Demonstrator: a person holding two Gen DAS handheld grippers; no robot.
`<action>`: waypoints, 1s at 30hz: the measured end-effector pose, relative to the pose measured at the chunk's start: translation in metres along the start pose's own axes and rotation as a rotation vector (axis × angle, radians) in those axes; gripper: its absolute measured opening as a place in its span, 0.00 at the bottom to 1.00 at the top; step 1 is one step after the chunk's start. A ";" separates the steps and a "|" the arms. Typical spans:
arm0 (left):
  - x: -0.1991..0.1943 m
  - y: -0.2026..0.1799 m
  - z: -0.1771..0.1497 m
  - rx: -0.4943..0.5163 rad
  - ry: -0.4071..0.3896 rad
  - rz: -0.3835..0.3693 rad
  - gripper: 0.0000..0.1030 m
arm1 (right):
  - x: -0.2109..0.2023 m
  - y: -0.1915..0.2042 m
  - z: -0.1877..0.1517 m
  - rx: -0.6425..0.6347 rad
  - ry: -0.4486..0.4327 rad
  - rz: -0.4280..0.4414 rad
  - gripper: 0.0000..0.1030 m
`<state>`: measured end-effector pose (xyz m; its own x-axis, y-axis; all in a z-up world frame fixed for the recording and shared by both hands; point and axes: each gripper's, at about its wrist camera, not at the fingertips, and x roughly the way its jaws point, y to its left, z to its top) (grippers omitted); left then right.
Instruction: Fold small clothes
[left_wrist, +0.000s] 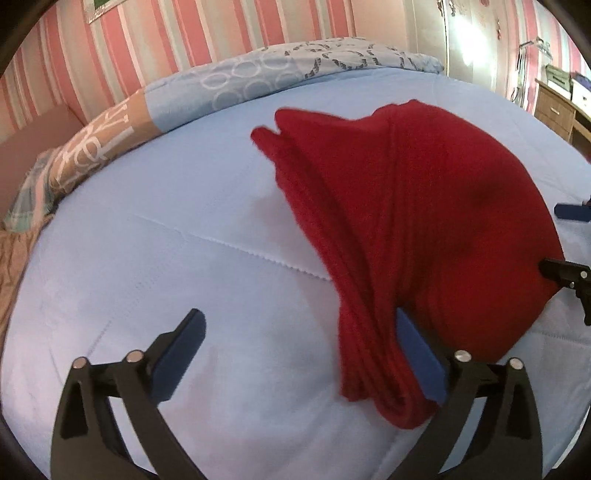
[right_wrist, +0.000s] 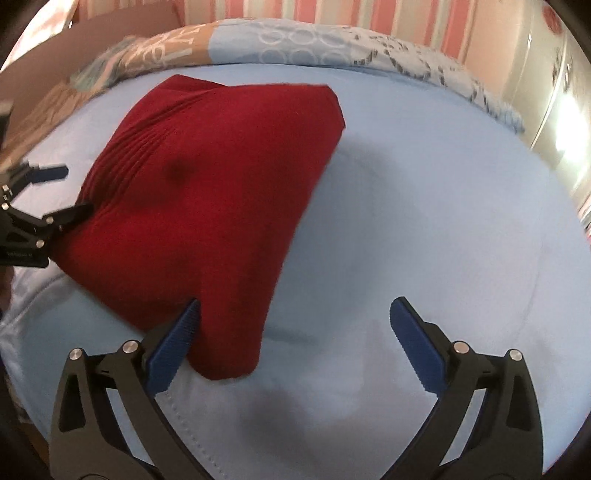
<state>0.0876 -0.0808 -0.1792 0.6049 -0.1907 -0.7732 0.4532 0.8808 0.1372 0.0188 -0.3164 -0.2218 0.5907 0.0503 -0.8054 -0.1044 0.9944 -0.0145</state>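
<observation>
Red knit cloth, a small garment (left_wrist: 424, 229) bunched into folds, lies in a heap on the pale blue quilted bedspread (left_wrist: 147, 258), and both grippers stand wide apart with nothing pinched. The left gripper (left_wrist: 299, 354) has its blue pads spread; the garment's near corner droops against the inner face of its right-hand finger (left_wrist: 417, 354), while the other finger is clear over bare quilt. In the right wrist view the right gripper (right_wrist: 295, 332) is just as wide, the cloth's lower tip resting against its left-hand pad (right_wrist: 173, 347) and the other pad over bare bedspread. Each gripper shows at the edge of the other's view, close beside the red heap. Behind the garment a patterned pillow (left_wrist: 258, 74) with pale rings and dark lettering lies along the head of the bed; the writing is too blurred to read. Pink and white striped wallpaper (left_wrist: 147, 44) rises behind it, and a wooden desk with drawers (left_wrist: 554, 110) stands far right with boxes on top.
</observation>
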 end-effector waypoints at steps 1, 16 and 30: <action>0.001 0.003 -0.002 -0.010 -0.005 -0.017 0.99 | 0.000 0.000 -0.001 0.008 -0.005 0.008 0.96; -0.130 0.036 0.013 -0.198 -0.265 0.025 0.98 | -0.122 0.031 0.037 0.037 -0.302 0.072 0.97; -0.152 0.028 -0.014 -0.226 -0.302 0.145 0.98 | -0.093 0.077 0.010 0.174 -0.375 -0.025 0.97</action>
<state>-0.0005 -0.0212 -0.0666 0.8323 -0.1465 -0.5346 0.2141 0.9745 0.0663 -0.0363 -0.2437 -0.1428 0.8455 0.0245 -0.5334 0.0310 0.9950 0.0950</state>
